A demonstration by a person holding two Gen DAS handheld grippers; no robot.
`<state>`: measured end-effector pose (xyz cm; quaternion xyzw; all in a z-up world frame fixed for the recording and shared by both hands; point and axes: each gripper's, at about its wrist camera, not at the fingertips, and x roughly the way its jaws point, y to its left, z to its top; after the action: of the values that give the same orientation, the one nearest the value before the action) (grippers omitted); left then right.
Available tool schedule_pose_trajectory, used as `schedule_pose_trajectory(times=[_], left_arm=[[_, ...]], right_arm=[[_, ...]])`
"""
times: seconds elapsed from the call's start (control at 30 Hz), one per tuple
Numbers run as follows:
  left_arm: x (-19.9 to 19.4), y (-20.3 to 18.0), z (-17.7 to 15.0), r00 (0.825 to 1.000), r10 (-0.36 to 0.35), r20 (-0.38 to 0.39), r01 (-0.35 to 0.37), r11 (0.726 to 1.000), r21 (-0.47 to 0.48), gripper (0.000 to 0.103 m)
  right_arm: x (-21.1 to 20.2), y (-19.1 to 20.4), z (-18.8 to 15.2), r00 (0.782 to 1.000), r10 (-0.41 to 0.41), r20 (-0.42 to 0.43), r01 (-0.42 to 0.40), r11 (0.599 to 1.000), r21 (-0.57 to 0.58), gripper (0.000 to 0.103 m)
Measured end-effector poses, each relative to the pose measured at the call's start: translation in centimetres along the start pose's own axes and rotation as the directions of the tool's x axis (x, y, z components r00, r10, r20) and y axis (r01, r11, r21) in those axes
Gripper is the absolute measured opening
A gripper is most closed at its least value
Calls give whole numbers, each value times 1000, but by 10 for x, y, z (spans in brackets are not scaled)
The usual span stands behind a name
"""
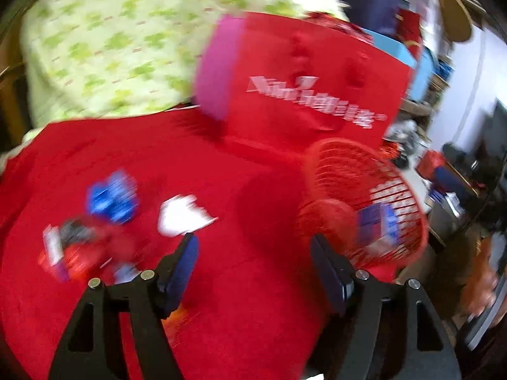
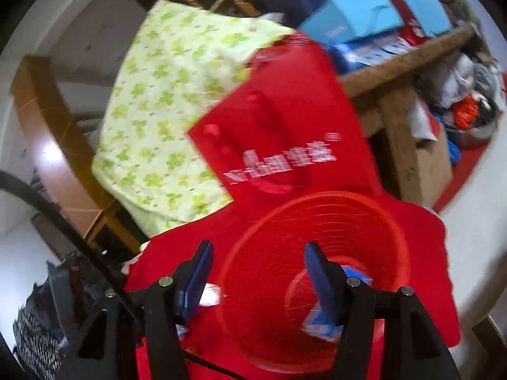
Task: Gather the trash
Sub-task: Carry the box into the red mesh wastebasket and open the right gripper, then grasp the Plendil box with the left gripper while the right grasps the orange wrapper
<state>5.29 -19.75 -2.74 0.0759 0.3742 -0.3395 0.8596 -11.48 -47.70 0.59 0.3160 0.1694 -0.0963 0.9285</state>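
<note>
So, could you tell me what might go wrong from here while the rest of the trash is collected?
1. Both views are motion-blurred, so a fast reach by the open left hand-held gripper could miss the white scrap.
2. The right hand-held gripper hangs over the red basket; clipping its rim might tip it.
3. The red cloth could snag with the blue wrapper.

The left gripper (image 1: 255, 247) has two matte black plastic arms with long triangular cut-outs, each fixed by a pair of round silver screw heads. Its fingers (image 1: 183, 272) are faced with dark blue pads, flat and rectangular, tapering to blunt tips. The right gripper (image 2: 256, 255) is of the same build: black slotted arms, silver screws, blue fingers (image 2: 198, 280). A thin black cable (image 2: 63, 221) curves beside its left arm.
</note>
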Motion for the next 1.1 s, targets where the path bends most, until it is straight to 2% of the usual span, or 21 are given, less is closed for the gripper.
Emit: schedule_pose_trajectory(times=[0.07, 0.17, 0.23, 0.3, 0.37, 0.47, 0.53, 0.6, 0.67, 0.7, 0.8, 0.83, 0.87, 0.97, 1.1], left_arm=[[-14, 37, -21, 998, 58, 1, -58, 997, -54, 75], [-36, 91, -50, 987, 163, 1, -161, 977, -140, 75], [-52, 127, -72, 967, 255, -6, -251, 948, -194, 76], [-63, 153, -89, 938, 345, -21, -341, 913, -225, 76], [-72, 179, -104, 915, 403, -35, -398, 881, -255, 76], [-79, 204, -119, 904, 425, -49, -419, 856, -305, 76], [-79, 217, -126, 904, 424, -55, -418, 847, -329, 76], [-76, 219, -130, 907, 417, -61, -413, 848, -333, 76], [-69, 223, -132, 911, 408, -68, -406, 852, -331, 76], [-66, 223, -131, 913, 402, -72, -402, 855, -328, 76], [-58, 230, -125, 925, 372, -83, -377, 862, -339, 76], [-55, 233, -120, 929, 361, -84, -367, 865, -343, 76], [-52, 235, -114, 932, 353, -83, -359, 867, -345, 76], [-42, 245, -93, 940, 332, -85, -340, 873, -350, 76], [-19, 261, -63, 948, 302, -97, -316, 868, -384, 76]], right_arm=[[6, 25, -5, 999, 38, -18, -39, 998, -41, 64], [20, 64, -20, 994, 88, -64, -94, 990, -103, 64], [31, 83, -32, 987, 116, -108, -130, 983, -129, 64], [49, 103, -51, 974, 142, -176, -169, 974, -149, 64], [67, 118, -69, 959, 148, -242, -190, 969, -161, 64], [102, 134, -103, 916, 142, -374, -216, 962, -164, 64], [127, 137, -128, 877, 129, -464, -218, 965, -144, 64], [156, 134, -152, 817, 138, -560, -218, 973, -78, 64], [178, 129, -171, 767, 137, -626, -203, 979, -35, 64], [191, 126, -182, 735, 129, -666, -188, 982, -18, 64], [221, 119, -209, 657, 148, -739, -159, 986, 56, 62], [229, 118, -214, 640, 160, -751, -155, 985, 78, 62], [239, 117, -219, 626, 161, -763, -144, 986, 90, 62], [261, 111, -226, 607, 142, -782, -95, 990, 105, 60], [275, 113, -229, 599, 135, -789, -113, 990, 84, 39]])
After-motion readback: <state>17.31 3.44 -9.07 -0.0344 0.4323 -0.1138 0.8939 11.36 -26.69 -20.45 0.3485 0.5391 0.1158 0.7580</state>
